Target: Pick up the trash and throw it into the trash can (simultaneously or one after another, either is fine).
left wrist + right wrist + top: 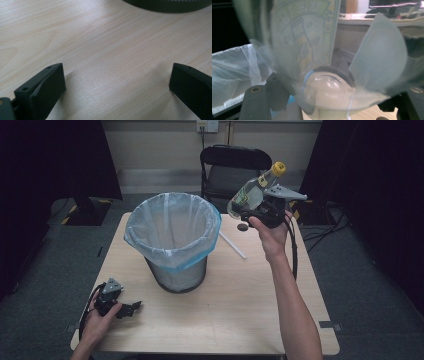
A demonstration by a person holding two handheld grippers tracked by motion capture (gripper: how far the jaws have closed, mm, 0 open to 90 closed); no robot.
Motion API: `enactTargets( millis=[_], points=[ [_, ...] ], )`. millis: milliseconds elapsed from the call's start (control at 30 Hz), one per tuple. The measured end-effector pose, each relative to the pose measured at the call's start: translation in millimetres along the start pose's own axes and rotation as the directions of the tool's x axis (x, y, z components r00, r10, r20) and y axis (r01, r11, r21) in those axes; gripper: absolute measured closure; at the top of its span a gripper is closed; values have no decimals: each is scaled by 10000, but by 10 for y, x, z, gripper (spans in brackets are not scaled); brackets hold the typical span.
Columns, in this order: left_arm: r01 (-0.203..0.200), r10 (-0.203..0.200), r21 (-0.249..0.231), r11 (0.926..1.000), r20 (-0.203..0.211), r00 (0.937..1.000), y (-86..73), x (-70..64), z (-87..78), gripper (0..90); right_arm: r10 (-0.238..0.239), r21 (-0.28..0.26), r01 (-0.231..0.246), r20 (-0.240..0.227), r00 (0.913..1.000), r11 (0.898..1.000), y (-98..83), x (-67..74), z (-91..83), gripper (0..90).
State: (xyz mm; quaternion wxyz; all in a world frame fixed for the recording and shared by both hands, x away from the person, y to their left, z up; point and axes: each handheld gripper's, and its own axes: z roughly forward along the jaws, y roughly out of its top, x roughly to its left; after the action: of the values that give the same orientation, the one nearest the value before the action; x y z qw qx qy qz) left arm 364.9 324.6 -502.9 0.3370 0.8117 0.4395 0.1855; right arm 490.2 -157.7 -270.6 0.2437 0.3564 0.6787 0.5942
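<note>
High view first, reading from our left: our left gripper (131,307) lies low on the wooden table (240,320) near its front-left corner, held in our left hand (97,320). Its own view shows the jaws spread wide over bare wood, with nothing between them. Next comes the dark mesh bin (172,242), lined with a pale blue plastic bag (200,255). A thin white stick (232,245) lies on the table just beyond it. On our right, our right gripper (247,212) is lifted above the table, beside the bin's rim, and clamps a clear plastic bottle (252,192). That bottle tilts up and away, with a yellow cap (278,168) and a green-and-yellow label (304,35). Behind stands a black folding chair (235,167).
</note>
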Motion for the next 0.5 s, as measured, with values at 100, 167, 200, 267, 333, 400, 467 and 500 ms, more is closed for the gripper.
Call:
enactTargets(
  millis=[100,167,200,267,333,400,467,500],
  points=[
    [3,-3,0,10000,2,10000,0,0,0,0,51,-79,-52,-80,10000,10000,59,18,-5,281],
    [2,-2,-3,10000,1,10000,0,0,0,0,16,-99,-18,-123,9999,9999,91,24,-3,281],
    [4,-4,-2,10000,0,10000,0,0,0,0,-2,-125,0,-202,9998,9999,118,23,-3,281],
    [4,-4,-3,10000,0,10000,0,0,0,0,66,-253,-73,-292,9996,9997,161,19,-6,281],
    [0,0,0,10000,0,10000,0,0,0,0,146,-319,-159,-396,9991,9994,195,24,-3,281],
    [1,-1,-4,10000,3,10000,0,0,0,0,93,-361,-110,-477,9988,9993,230,38,13,281],
    [3,-3,-1,10000,4,10000,0,0,0,0,98,-399,-121,-573,9983,9991,255,59,31,281],
    [1,-1,-1,10000,2,10000,0,0,0,0,84,-404,-110,-627,9980,9991,268,71,40,281]
  ],
)
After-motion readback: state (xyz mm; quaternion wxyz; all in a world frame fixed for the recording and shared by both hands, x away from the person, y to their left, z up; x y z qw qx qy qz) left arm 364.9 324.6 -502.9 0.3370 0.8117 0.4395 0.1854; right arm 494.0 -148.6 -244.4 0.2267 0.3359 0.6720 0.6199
